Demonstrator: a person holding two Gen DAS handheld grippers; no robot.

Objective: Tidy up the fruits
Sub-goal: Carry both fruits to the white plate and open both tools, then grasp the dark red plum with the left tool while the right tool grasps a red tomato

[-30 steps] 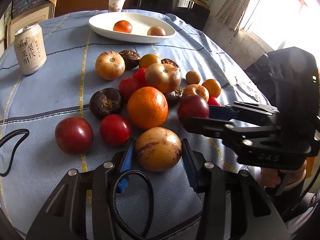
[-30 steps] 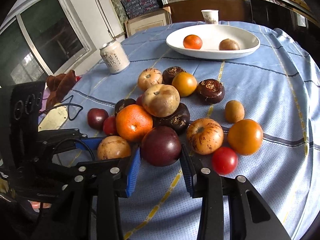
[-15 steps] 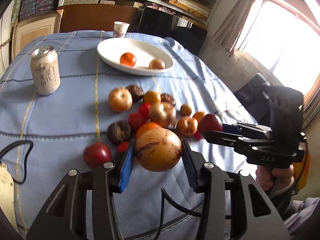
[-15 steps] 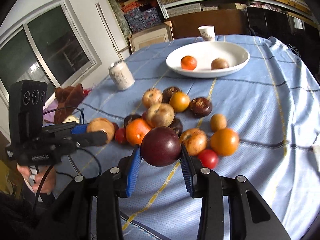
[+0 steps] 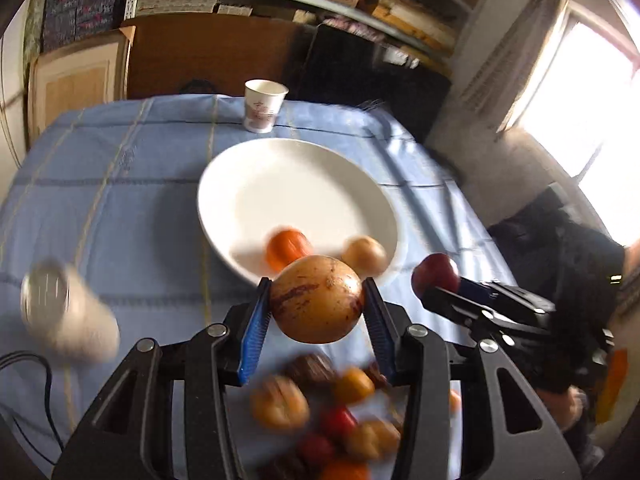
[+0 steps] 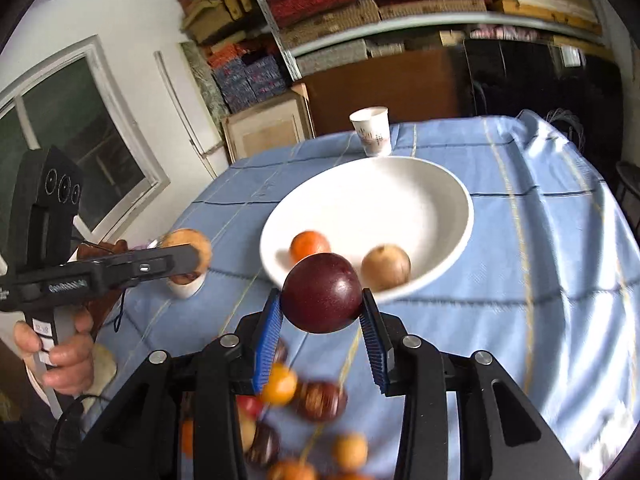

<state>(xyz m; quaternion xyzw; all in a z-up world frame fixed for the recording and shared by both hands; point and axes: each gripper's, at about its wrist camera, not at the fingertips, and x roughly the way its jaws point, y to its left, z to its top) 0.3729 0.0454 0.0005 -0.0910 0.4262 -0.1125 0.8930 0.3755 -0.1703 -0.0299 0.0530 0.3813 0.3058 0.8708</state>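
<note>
Tan fruit clamped in left gripper, plum in right gripper, both aimed at plate for sorting.

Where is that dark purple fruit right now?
The purple fruit is off the table, clamped in the right gripper, just short of the white plate's near rim, with the orange fruit behind it.
</note>
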